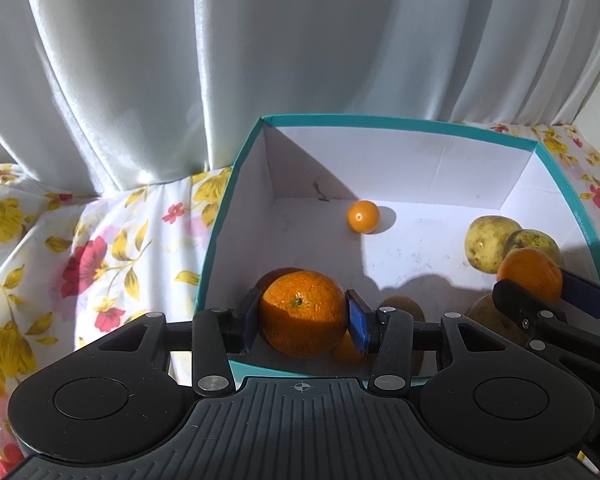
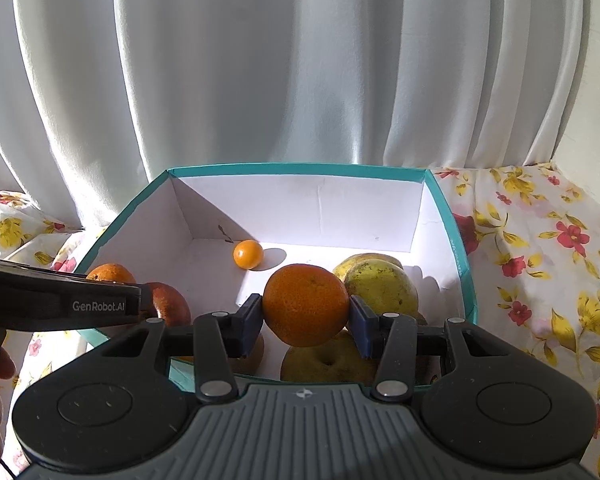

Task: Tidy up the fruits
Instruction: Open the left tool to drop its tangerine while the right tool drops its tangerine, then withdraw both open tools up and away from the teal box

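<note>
Holding one round orange fruit in each tool, you have your left gripper (image 1: 304, 316) clamped on a dimpled orange (image 1: 302, 312) low over the near left corner of the teal-rimmed white cardboard box (image 1: 400, 122), and your right gripper (image 2: 306, 320) pinched tight on a second orange (image 2: 306, 304) above the yellow-green pears (image 2: 380, 286) at the box's right side. Farther in, a small glossy orange tomato (image 1: 363, 216) sits alone near the back wall. Under the box lies a floral cloth (image 1: 100, 248); pale pleated curtains (image 1: 260, 40) hang behind.
</note>
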